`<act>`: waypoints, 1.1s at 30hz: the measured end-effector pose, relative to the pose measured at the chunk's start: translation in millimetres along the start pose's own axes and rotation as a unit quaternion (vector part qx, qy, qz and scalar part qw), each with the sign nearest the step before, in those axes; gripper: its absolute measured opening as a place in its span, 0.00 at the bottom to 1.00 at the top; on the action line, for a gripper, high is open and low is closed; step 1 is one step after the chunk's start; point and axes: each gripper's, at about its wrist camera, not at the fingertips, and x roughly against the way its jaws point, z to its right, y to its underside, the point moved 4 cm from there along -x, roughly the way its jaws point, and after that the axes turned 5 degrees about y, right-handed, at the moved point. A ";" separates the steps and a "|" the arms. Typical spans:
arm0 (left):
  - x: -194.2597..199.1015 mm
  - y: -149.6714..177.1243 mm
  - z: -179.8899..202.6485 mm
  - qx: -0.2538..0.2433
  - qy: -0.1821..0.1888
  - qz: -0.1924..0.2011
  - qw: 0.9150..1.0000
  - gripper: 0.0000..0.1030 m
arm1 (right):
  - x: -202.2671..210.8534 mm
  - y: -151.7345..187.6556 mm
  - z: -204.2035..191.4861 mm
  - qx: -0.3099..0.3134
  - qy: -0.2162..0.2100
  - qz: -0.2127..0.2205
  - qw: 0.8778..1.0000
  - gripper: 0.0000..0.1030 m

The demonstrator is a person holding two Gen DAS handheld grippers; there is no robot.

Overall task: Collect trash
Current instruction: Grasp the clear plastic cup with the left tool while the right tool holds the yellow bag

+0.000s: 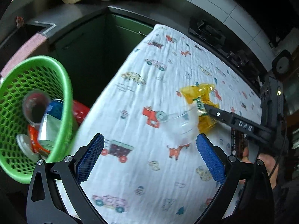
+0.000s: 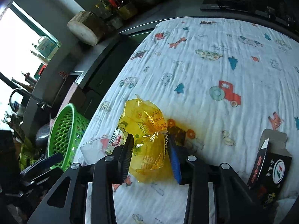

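A crumpled yellow plastic wrapper [image 2: 149, 123] lies on the white cartoon-print tablecloth [image 2: 205, 71]. My right gripper [image 2: 149, 139] is shut on it, both pads pressing into the plastic. Just left of the wrapper a clear plastic cup [image 2: 93, 147] lies on its side. In the left wrist view my left gripper [image 1: 149, 137] hovers open over the cloth, and the clear cup [image 1: 179, 127] is just beyond its right blue pad [image 1: 209, 156]. My right gripper [image 1: 205, 108] reaches in from the right onto the yellow wrapper [image 1: 207, 93]. The green mesh basket [image 1: 61, 71] beside the table's left edge holds cans and a cup.
A black carton [image 2: 269, 168] with an open flap stands on the cloth at the right, near the hand holding the right gripper. The green basket [image 2: 65, 130] is off the table's left edge. Beyond it run a dark counter, cabinets and a sink.
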 end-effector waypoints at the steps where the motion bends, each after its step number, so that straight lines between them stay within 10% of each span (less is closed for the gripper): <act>1: -3.2 -0.3 0.8 0.003 0.006 -0.002 1.000 0.95 | 0.1 0.5 -1.0 0.001 -0.001 0.000 1.000 0.35; 33: -32.6 4.5 9.5 0.016 0.096 -0.012 0.995 0.57 | 9.9 27.7 -15.8 0.004 -0.038 -0.008 0.999 0.31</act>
